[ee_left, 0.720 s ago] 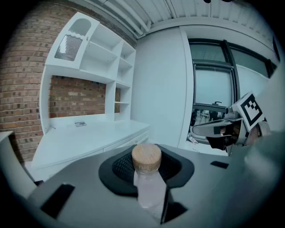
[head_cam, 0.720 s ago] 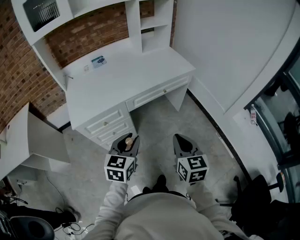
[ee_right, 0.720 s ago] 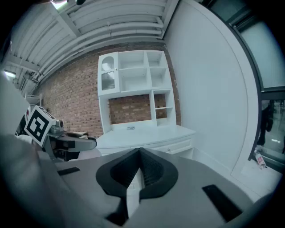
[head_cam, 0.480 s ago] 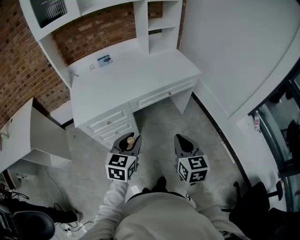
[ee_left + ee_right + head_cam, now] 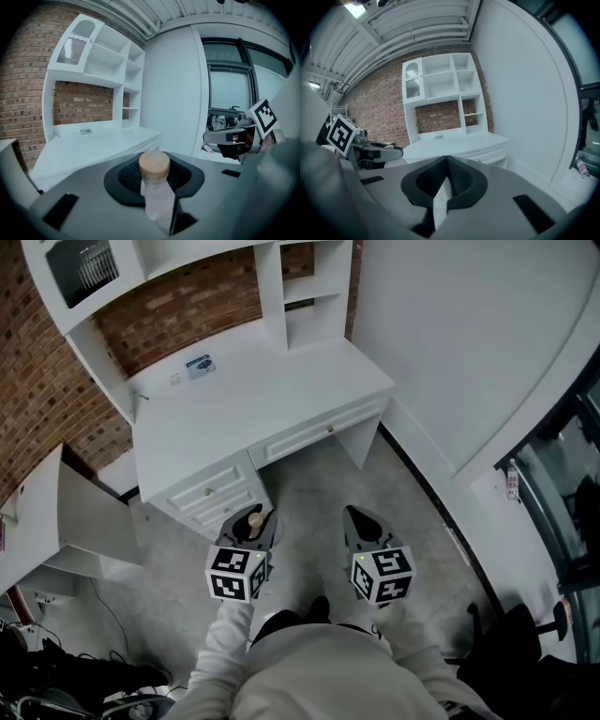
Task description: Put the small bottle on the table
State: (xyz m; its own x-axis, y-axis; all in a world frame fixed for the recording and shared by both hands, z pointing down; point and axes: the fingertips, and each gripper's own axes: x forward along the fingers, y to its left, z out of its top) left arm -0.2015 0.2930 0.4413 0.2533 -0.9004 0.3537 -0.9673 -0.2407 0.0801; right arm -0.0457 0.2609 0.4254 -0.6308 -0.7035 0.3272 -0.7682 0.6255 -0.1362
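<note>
A small clear bottle point(image 5: 154, 190) with a round wooden cap point(image 5: 256, 520) stands upright between the jaws of my left gripper point(image 5: 251, 524), which is shut on it. My left gripper hangs over the floor just in front of the white desk point(image 5: 234, 404). To its right my right gripper point(image 5: 360, 522) is shut, its jaws touching at the tips with nothing between them point(image 5: 446, 161). Both grippers point toward the desk, seen ahead in both gripper views.
The desk point(image 5: 89, 143) has drawers point(image 5: 211, 491) below, a hutch of white shelves point(image 5: 300, 287) behind, and a small card point(image 5: 198, 365) on top. A white panel point(image 5: 52, 512) stands at left, a curved white wall point(image 5: 469, 343) at right, cables point(image 5: 103, 676) on the floor.
The head view has shifted slightly; both grippers sit a little lower-left against the desk. The bottle stays held in the left gripper.
</note>
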